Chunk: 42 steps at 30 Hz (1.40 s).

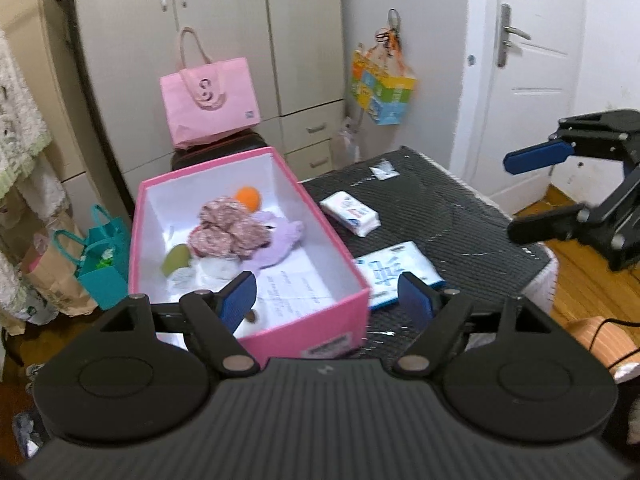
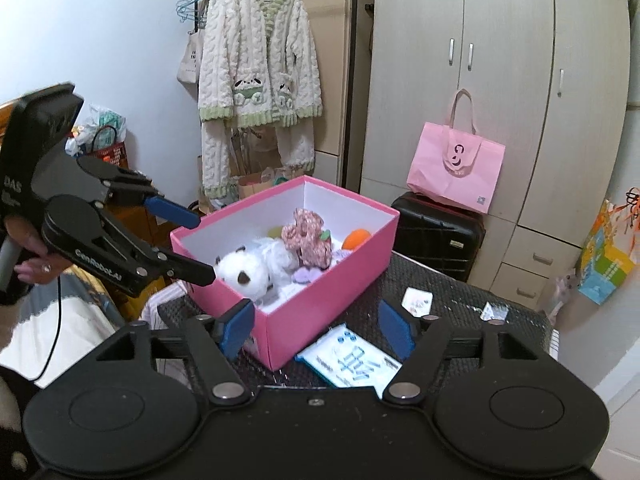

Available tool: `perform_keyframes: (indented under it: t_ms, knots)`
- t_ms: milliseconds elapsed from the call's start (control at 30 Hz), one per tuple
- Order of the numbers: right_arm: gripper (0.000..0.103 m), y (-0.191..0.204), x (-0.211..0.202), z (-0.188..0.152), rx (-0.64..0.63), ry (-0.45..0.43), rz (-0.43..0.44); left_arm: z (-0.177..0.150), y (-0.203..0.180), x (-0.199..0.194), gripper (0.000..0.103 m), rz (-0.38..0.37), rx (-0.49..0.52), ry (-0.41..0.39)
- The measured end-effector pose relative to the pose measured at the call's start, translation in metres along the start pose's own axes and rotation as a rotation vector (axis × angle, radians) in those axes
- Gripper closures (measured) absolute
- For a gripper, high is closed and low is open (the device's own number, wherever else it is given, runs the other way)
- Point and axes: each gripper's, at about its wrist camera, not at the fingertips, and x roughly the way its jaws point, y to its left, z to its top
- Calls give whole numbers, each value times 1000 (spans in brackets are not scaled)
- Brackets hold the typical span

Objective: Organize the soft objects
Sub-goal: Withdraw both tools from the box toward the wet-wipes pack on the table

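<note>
A pink box with a white inside stands on the black mesh table top. It holds a pink floral fabric piece, an orange ball, a purple plush and a green item. My left gripper is open over the box's near corner with nothing between its fingers. In the right wrist view the box also shows a white plush near its left rim, with the left gripper open just beside it. My right gripper is open and holds nothing, in front of the box.
On the table lie a white tissue pack, a blue-and-white packet and a small wrapper. Behind the box a pink tote bag sits on a black suitcase. Wardrobes, a hanging cardigan and a door surround the table.
</note>
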Motion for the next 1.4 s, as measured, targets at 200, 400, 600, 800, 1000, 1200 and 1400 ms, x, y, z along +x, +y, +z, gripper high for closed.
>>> perform_keyframes:
  t_ms: [200,400,600,800,1000,1200,1400]
  knots:
    - [23,-2,2,-24,-33,39,-17,2,-21,13,26,-118,-36,34]
    - [21,-7,8,-49,-44,65,-12,5,-51,33,26,-166,-2,33]
    - [20,-28,26,-74,6,75,-13,10,-77,62,26,-156,4,46]
    - [20,-39,54,-102,-4,71,-59,16,-99,100,28,-129,28,84]
    - [20,-59,90,-116,21,65,-46,20,-104,142,36,-84,-4,138]
    - [20,-71,118,-124,45,74,14,24,-100,159,42,-2,-24,135]
    - [23,-67,135,-127,-10,93,21,22,-100,169,42,-2,-38,154]
